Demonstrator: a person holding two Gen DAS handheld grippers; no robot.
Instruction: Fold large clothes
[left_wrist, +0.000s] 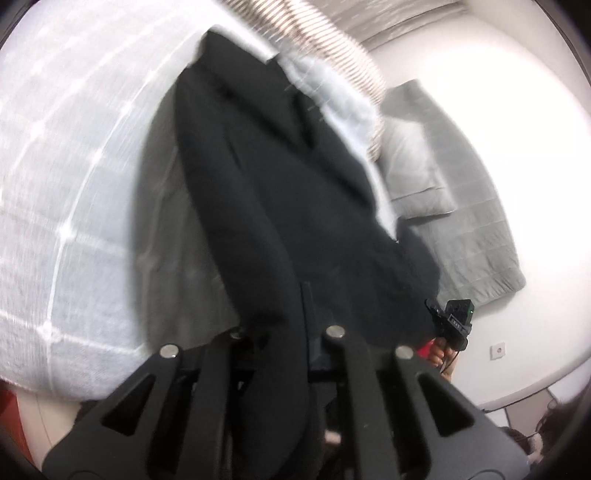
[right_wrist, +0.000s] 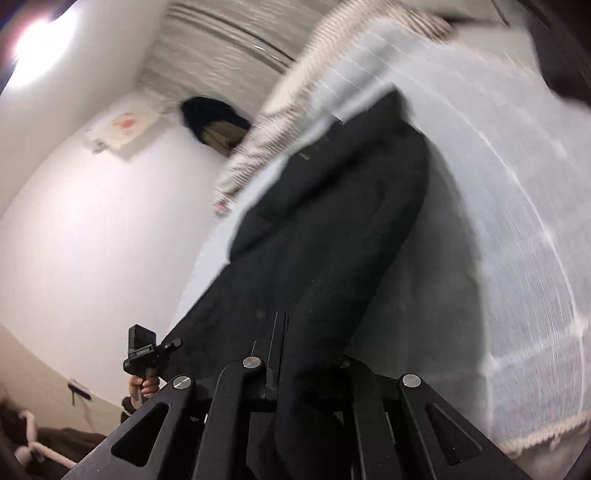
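A large black coat (left_wrist: 288, 184) lies lengthwise on a bed, its collar end far away and its lower edge lifted towards me. My left gripper (left_wrist: 295, 332) is shut on that edge, and the dark cloth runs down between its fingers. In the right wrist view the same coat (right_wrist: 332, 229) stretches away from my right gripper (right_wrist: 295, 354), which is shut on a fold of it. The right gripper (left_wrist: 432, 308) also shows at the coat's right corner, in a hand. The left gripper (right_wrist: 162, 347) appears at the coat's left corner, also hand-held.
A pale grey checked bedspread (left_wrist: 55, 221) covers the bed under the coat. A striped fabric (left_wrist: 332, 40) lies at the far end. A grey quilt (left_wrist: 476, 229) and pillow (left_wrist: 410, 166) lie beside a white wall with a socket (left_wrist: 497, 350). A poster (right_wrist: 122, 125) hangs on the wall.
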